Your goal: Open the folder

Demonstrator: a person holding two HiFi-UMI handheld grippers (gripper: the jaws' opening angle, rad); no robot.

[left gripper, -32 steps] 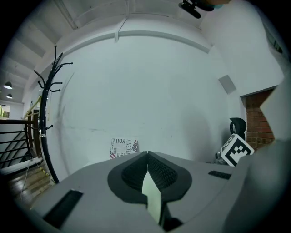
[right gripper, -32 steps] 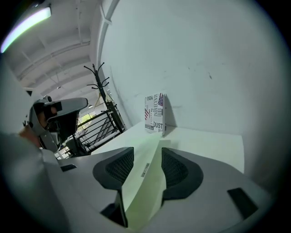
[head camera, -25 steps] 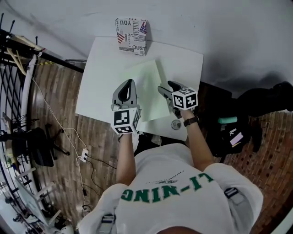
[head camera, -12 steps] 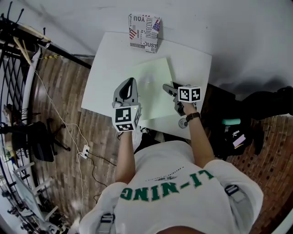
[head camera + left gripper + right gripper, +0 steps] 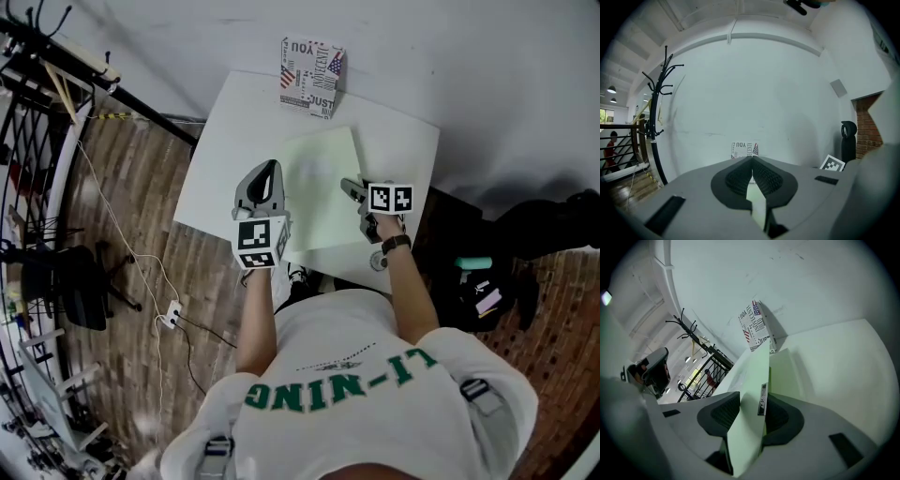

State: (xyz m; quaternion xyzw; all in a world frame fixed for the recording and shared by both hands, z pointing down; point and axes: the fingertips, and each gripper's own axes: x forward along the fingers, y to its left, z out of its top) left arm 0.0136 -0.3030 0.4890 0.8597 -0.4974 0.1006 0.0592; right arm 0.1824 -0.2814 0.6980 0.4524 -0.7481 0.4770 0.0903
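Note:
A pale green folder (image 5: 323,178) lies flat on the white table (image 5: 234,122). At the folder's right edge my right gripper (image 5: 351,187) has the top cover (image 5: 750,380) between its pads. The jaws have just been closing, and the cover now fills the gap between them. That cover stands tilted up off the lower sheet (image 5: 790,373). My left gripper (image 5: 266,171) hovers by the folder's left edge. Its jaws (image 5: 752,161) are shut with nothing in them, and a strip of green folder (image 5: 757,204) shows below the tips.
A printed box (image 5: 312,64) stands at the table's far edge against the white wall. A small round object (image 5: 379,262) sits at the near right corner by my wrist. Left of the table are a coat rack (image 5: 658,108), railings and a floor cable (image 5: 172,312).
The right gripper's jaws have narrowed around the folder's right edge, and the cover now sits between them. The left gripper has shifted a little beside the folder's left edge.

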